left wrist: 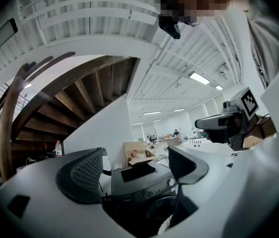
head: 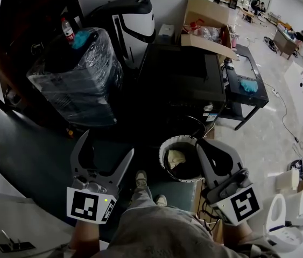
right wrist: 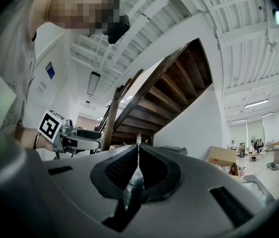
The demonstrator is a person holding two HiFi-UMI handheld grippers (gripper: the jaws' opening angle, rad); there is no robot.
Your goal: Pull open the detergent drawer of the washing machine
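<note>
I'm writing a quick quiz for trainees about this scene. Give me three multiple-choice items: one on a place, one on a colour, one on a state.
1. Where does the bottle stand?
A on the plastic-wrapped bundle
B on the floor
C on a chair

2. The washing machine is:
A white
B black
C red

3. The jaws of the left gripper are:
A shut on a handle
B shut, empty
C apart, empty

Key:
1 A, the bottle sits on top of the wrap.
2 B, its top and front look dark.
3 C, the left gripper view shows a wide gap with nothing in it.
</note>
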